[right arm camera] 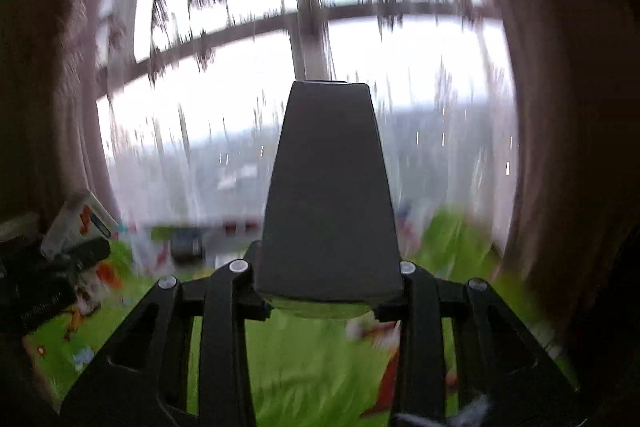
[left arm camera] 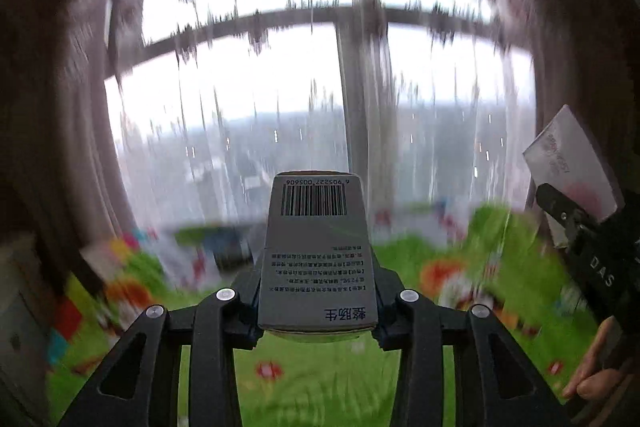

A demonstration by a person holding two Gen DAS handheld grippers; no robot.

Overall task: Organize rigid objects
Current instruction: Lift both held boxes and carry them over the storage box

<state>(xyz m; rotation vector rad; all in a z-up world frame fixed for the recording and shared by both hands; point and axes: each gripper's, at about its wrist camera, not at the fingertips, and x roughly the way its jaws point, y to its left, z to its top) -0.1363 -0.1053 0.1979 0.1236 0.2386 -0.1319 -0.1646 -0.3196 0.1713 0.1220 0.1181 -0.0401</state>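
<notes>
grey card carton with a barcode point(left arm camera: 318, 251) was clamped lengthwise in the left tool point(left arm camera: 318, 301), held clear above the green play mat point(left arm camera: 320, 379). the right tool point(right arm camera: 328, 291) was clenched on a dark box point(right arm camera: 326, 195), likewise aloft; from the left wrist view that box showed a pale printed face. both pointed toward a large window point(left arm camera: 256, 99), background blurred. judged progress: two items picked up, neither yet set down. blurred items lay at the mat's far edge; where the boxes belong could not be told.
</notes>
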